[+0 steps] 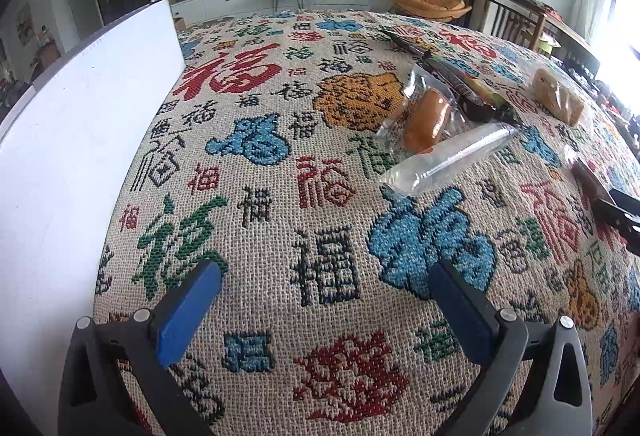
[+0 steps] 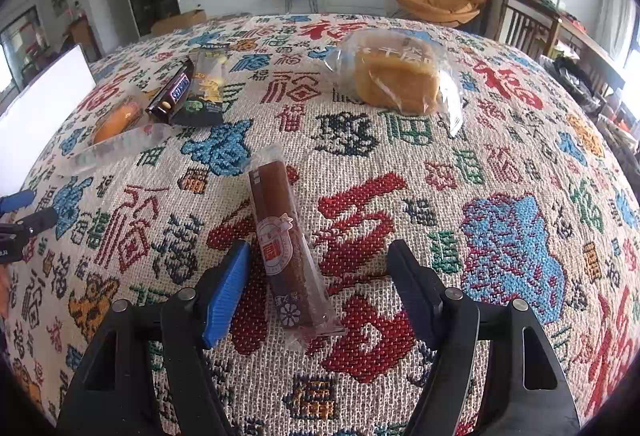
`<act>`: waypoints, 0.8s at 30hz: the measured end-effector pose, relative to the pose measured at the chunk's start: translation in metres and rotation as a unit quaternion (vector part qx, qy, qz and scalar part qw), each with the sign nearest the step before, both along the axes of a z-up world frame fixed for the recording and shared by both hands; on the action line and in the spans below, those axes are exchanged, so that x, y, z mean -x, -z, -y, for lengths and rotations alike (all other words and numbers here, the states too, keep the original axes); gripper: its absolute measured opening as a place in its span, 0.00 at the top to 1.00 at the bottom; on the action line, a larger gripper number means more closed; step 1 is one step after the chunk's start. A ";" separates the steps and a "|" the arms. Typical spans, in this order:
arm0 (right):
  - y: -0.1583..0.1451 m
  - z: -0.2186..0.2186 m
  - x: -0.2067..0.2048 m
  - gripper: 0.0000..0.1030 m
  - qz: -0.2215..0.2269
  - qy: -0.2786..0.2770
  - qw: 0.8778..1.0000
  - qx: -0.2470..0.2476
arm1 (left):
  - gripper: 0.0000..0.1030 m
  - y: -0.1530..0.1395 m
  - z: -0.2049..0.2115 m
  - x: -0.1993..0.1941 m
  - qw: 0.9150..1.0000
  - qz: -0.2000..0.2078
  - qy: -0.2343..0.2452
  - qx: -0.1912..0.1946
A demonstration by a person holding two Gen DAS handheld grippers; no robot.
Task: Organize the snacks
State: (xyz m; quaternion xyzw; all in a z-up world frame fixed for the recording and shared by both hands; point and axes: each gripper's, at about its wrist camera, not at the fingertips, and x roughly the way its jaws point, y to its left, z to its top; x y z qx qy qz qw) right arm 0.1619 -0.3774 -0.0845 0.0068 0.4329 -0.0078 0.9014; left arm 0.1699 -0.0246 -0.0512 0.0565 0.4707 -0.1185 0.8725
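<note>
My right gripper (image 2: 320,268) is open, its jaws either side of a brown sausage stick (image 2: 280,236) in clear wrap, lying on the patterned cloth. Further off are a wrapped yellow cake (image 2: 396,80), a Snickers bar (image 2: 172,92), a dark green snack packet (image 2: 208,88), an orange bun (image 2: 116,120) and a clear wrapper (image 2: 116,148). My left gripper (image 1: 324,276) is open and empty over bare cloth. Ahead of it lie the orange bun (image 1: 428,120), the clear wrapper (image 1: 448,160), the dark packets (image 1: 460,80) and the cake (image 1: 556,96).
A white box (image 1: 72,140) stands at the left edge of the table; it also shows in the right wrist view (image 2: 44,116). The patterned cloth (image 1: 280,196) covers the whole table. The left gripper shows at the right wrist view's left edge (image 2: 16,212). Chairs and a TV cabinet stand beyond.
</note>
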 end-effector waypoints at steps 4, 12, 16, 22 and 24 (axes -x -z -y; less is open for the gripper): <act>0.000 0.000 0.000 0.28 0.000 0.000 1.000 0.000 | 0.01 -0.020 0.005 -0.017 0.997 -0.050 0.057 0.021; 0.005 -0.002 -0.002 0.21 -0.002 -0.009 1.000 -0.002 | 0.05 -0.057 0.065 -0.103 0.990 -0.067 0.114 0.052; 0.006 -0.003 -0.002 0.21 -0.002 -0.009 1.000 -0.003 | 0.36 -0.022 0.097 -0.124 0.983 -0.114 0.140 0.016; 0.006 -0.002 -0.002 0.20 -0.002 -0.009 1.000 -0.004 | 0.76 -0.026 0.082 -0.108 0.988 -0.083 0.127 0.034; 0.006 -0.002 -0.001 0.20 -0.002 -0.009 1.000 -0.003 | 0.77 -0.035 0.054 -0.101 0.991 -0.077 0.087 0.071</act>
